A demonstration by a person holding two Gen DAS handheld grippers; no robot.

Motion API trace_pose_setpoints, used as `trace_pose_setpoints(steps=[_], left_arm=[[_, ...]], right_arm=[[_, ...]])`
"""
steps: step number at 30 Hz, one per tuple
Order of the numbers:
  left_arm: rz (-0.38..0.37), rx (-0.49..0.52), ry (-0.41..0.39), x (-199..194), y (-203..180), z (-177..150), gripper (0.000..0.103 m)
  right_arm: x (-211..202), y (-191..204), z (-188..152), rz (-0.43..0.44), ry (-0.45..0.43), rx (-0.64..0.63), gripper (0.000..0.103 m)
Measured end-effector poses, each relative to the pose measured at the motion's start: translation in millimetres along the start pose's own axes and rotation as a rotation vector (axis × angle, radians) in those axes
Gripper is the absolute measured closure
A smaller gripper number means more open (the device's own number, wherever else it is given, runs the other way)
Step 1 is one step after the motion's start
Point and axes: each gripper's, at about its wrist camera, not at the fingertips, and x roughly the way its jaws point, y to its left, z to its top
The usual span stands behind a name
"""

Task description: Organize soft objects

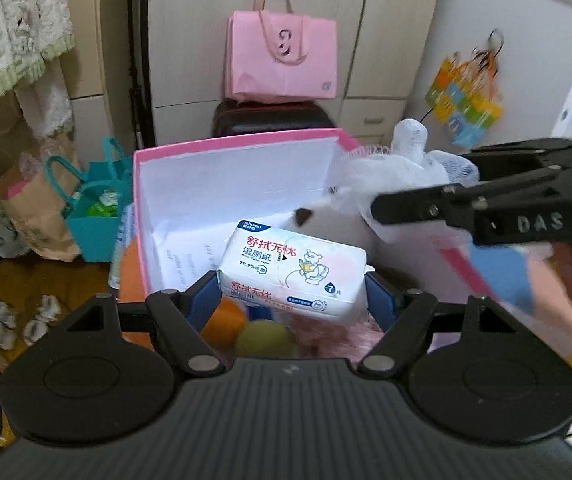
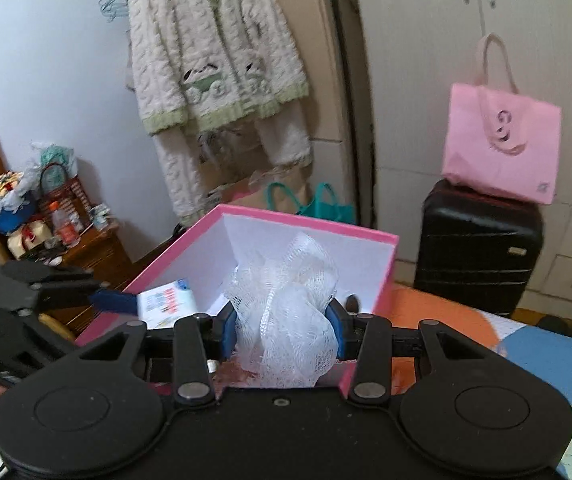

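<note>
My left gripper (image 1: 292, 292) is shut on a white pack of wet wipes (image 1: 294, 272) with red print and a bear drawing, held over the open pink box (image 1: 189, 150) with white inner walls. My right gripper (image 2: 283, 328) is shut on a white mesh bath puff (image 2: 286, 316), held over the same box (image 2: 310, 226). In the left wrist view the right gripper comes in from the right with the puff (image 1: 390, 172) at the box's right rim. In the right wrist view the left gripper's blue finger and the wipes pack (image 2: 167, 300) show at the left. A white plush toy (image 1: 326, 220) lies in the box.
A pink tote bag (image 1: 281, 60) sits on a black suitcase (image 2: 478, 248) against the wardrobe. Teal bags (image 1: 97, 216) stand on the floor left of the box. A fleece jacket (image 2: 217, 68) hangs on the wall. An orange and blue mat (image 2: 526, 348) lies under the box.
</note>
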Motion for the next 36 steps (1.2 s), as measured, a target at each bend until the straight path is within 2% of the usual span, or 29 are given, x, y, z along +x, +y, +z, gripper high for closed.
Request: trace_pose_setpoints(steps=[2, 4, 8, 13, 14, 17, 18, 20, 22, 26, 31, 36], left_arm=[[0.027, 0.030, 0.022, 7, -1, 3, 0.027], [0.042, 0.017, 0.043, 10, 1, 4, 0.026], [0.027, 0.008, 0.058, 10, 4, 4, 0.026], [0.028, -0.033, 0.038, -1, 8, 4, 0.023], [0.031, -0.039, 0.036, -3, 9, 5, 0.020], [0.050, -0.046, 0.024, -15, 9, 3, 0.017], [0.059, -0.051, 0.023, -19, 8, 2, 0.015], [0.059, -0.055, 0.023, -27, 6, 1, 0.012], [0.068, -0.054, 0.029, -33, 2, -1, 0.007], [0.145, -0.031, 0.064, -43, -11, -2, 0.006], [0.146, 0.001, 0.087, -59, -29, -6, 0.006], [0.162, 0.072, 0.032, -84, -58, -18, 0.006]], right_arm=[[10, 3, 1, 0.005, 0.021, -0.010, 0.054], [22, 3, 4, 0.019, 0.046, 0.000, 0.053], [48, 3, 12, 0.032, 0.092, 0.012, 0.052], [69, -2, 14, 0.051, 0.135, 0.065, 0.048], [69, -2, 13, 0.049, 0.136, 0.064, 0.042], [66, 3, 12, 0.068, 0.149, 0.064, 0.032], [64, 5, 12, 0.072, 0.145, 0.055, 0.027], [57, 10, 12, 0.061, 0.133, 0.035, 0.024], [44, 12, 9, 0.038, 0.109, 0.019, 0.024], [14, 11, 3, 0.020, 0.064, 0.018, 0.023], [-31, 17, -12, -0.023, -0.003, -0.008, 0.023], [-69, 21, -26, -0.052, -0.055, -0.015, 0.023]])
